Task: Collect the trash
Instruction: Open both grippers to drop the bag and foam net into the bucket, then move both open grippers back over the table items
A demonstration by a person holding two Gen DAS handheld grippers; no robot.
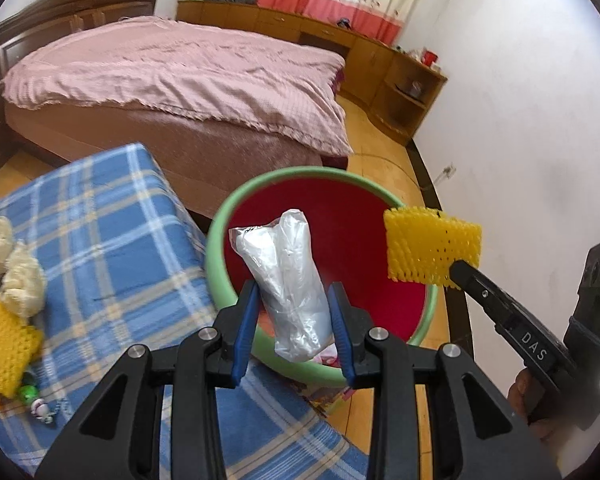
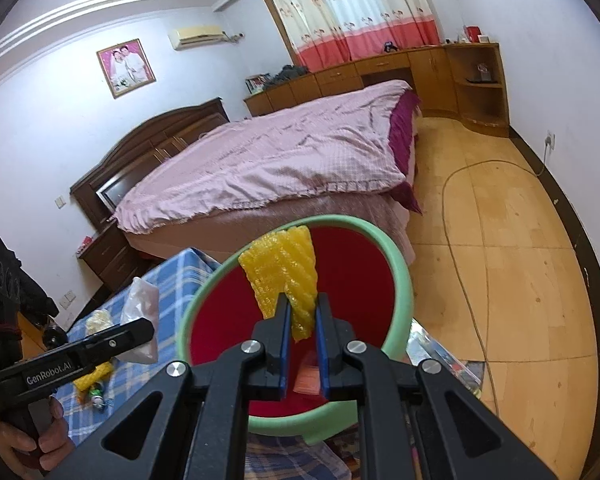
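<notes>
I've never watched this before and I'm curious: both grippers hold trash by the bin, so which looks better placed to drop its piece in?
Probably the left. The left gripper holds its plastic bag over the bin's red inside, whereas the right gripper holds the yellow foam net out at the rim.

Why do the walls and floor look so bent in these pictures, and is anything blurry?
Left wrist view: the fisheye lens bows the bed and wall, dark corners ring the picture, and the checked blue cloth is smeared by blur near the bin. Right wrist view: the floor curves the same way; the bin's green rim is soft, while the yellow foam net is sharper.
</notes>
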